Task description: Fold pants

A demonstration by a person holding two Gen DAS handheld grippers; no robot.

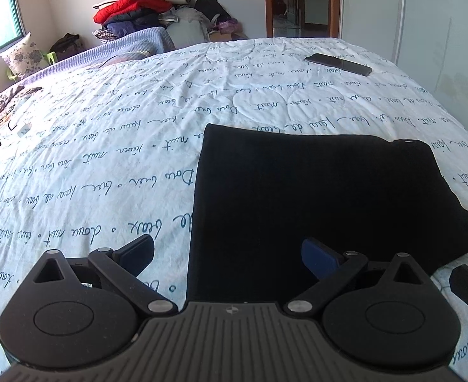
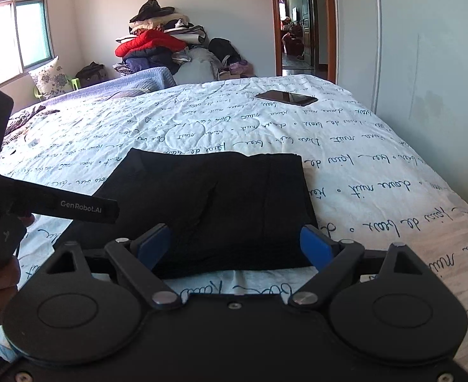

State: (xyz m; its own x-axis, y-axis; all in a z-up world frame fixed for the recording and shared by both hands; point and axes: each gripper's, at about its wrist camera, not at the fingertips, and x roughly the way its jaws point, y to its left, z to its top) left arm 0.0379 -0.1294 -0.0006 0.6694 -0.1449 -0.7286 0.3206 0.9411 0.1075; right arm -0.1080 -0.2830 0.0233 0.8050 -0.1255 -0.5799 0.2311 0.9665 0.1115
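Left wrist view: low over bed (image 1: 106, 159), looks forward along left gripper (image 1: 227, 254) toward far wall and door (image 1: 285, 0). Pants (image 1: 313, 197) close, right of centre; left finger over bare quilt.

Right wrist view: same heading, set further right and slightly back. Pants (image 2: 208, 203) centred beyond right gripper (image 2: 235, 245); left gripper body at left edge.

Shared: pants, quilt, phone (image 2: 286, 97), clothes pile (image 2: 157, 44), window (image 2: 14, 38), door.
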